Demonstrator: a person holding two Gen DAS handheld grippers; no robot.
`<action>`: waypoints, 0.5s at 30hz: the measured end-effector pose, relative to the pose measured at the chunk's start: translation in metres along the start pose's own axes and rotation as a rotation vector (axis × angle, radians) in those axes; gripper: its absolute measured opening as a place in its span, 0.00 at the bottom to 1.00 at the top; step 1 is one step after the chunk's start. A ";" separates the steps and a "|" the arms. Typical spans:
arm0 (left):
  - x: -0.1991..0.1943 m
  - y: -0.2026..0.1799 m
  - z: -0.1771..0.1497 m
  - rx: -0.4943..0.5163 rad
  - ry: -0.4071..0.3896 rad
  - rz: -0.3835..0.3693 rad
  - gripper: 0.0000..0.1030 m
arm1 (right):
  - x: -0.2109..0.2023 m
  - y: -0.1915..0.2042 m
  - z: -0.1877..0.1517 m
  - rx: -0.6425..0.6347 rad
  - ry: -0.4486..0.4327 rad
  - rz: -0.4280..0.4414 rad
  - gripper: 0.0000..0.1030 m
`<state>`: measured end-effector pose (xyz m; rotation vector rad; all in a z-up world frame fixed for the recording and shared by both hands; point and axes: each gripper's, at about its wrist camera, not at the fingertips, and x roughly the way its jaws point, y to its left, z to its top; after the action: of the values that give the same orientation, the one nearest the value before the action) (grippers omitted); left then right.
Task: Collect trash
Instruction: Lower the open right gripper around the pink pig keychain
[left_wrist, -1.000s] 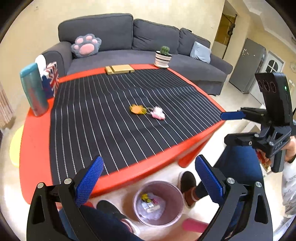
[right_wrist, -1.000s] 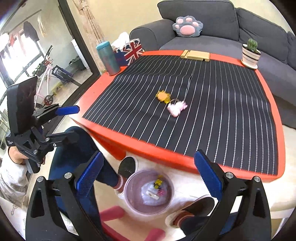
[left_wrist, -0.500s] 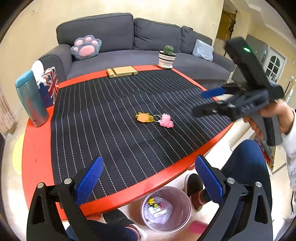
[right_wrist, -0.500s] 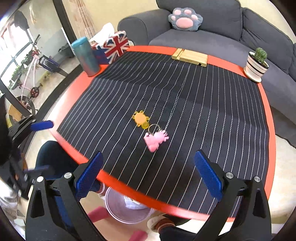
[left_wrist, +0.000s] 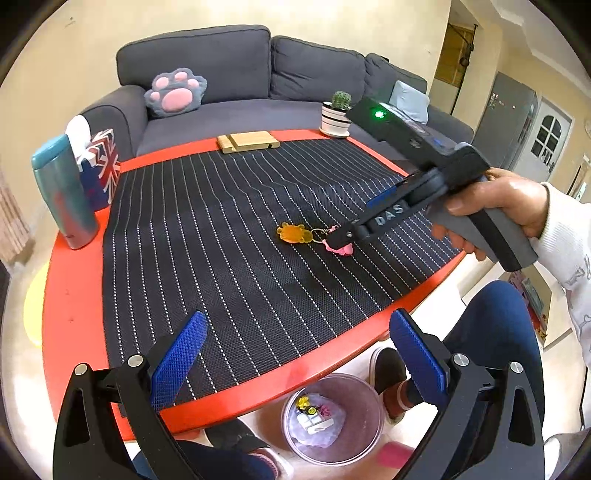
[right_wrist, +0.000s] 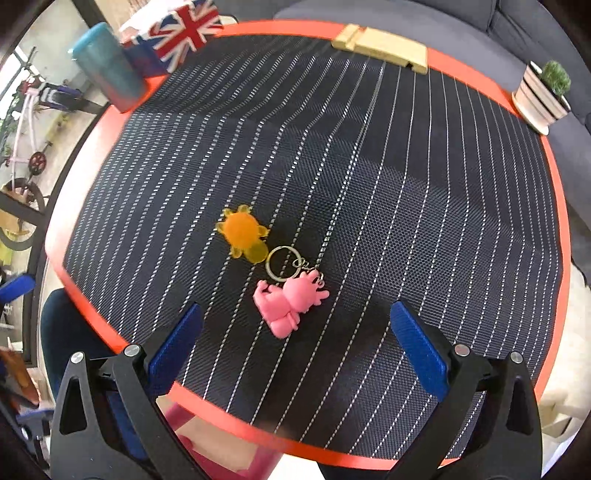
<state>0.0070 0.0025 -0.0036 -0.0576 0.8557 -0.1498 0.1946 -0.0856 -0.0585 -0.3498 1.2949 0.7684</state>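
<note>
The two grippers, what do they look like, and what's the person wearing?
Both grippers, left and right, have black frames with silver bolts and blue textured pads. Seen from the left view, the right one has a grey pistol handle, white DAS lettering and a green light. The sleeve is white; trousers are blue.

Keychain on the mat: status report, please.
Right gripper open, just above pink charm. Left gripper open, held back. Keychain flat on mat, nothing blocking.

Both views are evenly and brightly lit, and strong fisheye bending is seen at the edges. Motion blur is seen along the lower edge of the right wrist view.
</note>
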 end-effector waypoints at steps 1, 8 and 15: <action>0.000 0.000 0.000 -0.002 0.000 -0.001 0.93 | 0.005 -0.001 0.003 0.011 0.014 0.006 0.96; 0.002 0.003 -0.003 -0.011 0.003 -0.004 0.93 | 0.018 0.000 0.007 0.027 0.040 0.020 0.95; 0.003 0.003 -0.004 -0.016 0.004 -0.007 0.93 | 0.022 0.004 0.008 0.013 0.052 0.009 0.64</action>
<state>0.0058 0.0054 -0.0090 -0.0756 0.8604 -0.1494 0.1991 -0.0709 -0.0766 -0.3553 1.3510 0.7623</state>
